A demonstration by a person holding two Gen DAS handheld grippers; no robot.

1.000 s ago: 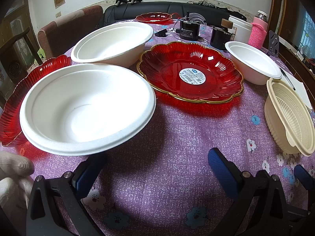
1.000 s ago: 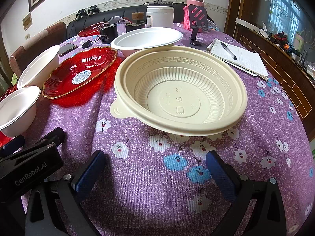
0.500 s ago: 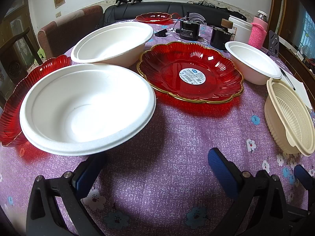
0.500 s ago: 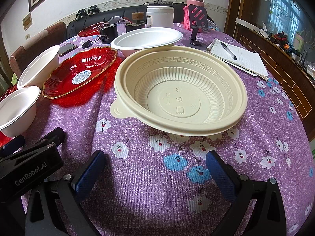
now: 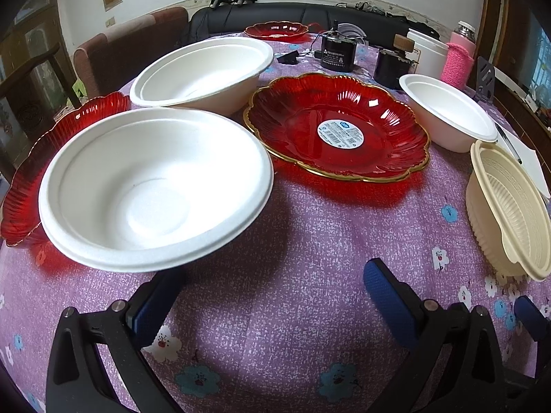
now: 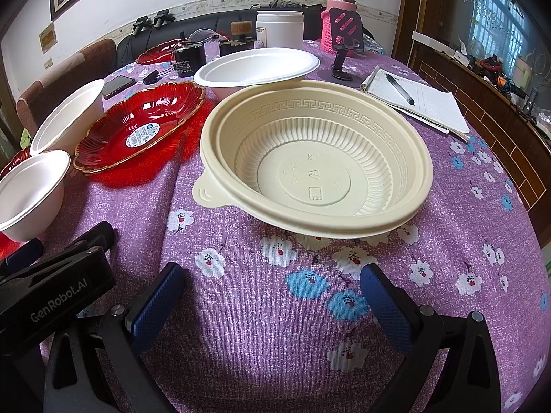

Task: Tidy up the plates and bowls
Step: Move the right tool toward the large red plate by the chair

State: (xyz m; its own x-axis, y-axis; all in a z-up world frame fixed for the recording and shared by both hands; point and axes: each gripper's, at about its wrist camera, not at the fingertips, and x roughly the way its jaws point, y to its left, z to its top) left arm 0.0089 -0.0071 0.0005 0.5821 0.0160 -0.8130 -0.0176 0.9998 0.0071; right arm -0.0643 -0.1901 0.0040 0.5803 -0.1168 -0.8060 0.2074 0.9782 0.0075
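My left gripper [image 5: 275,296] is open and empty, low over the purple cloth. Just ahead to its left a white bowl [image 5: 155,186] rests on a red plate [image 5: 31,158]. A second white bowl [image 5: 203,69] stands behind it, a gold-rimmed red plate [image 5: 337,130] in the middle, a third white bowl [image 5: 447,110] at the right. My right gripper [image 6: 272,296] is open and empty in front of a cream plastic bowl [image 6: 316,161]. The red plate [image 6: 137,127] and white bowls [image 6: 258,65] [image 6: 31,189] also show in the right wrist view.
At the table's far end stand another red plate [image 5: 275,29], black devices [image 5: 337,53], a white tub [image 6: 279,29], a pink bottle [image 6: 339,20] and a phone stand [image 6: 344,51]. A notepad with pen [image 6: 416,103] lies at the right. A phone [image 6: 117,86] lies left.
A gloved hand at the lower left of the left wrist view one second ago has gone. Both grippers and all dishes have stayed still.
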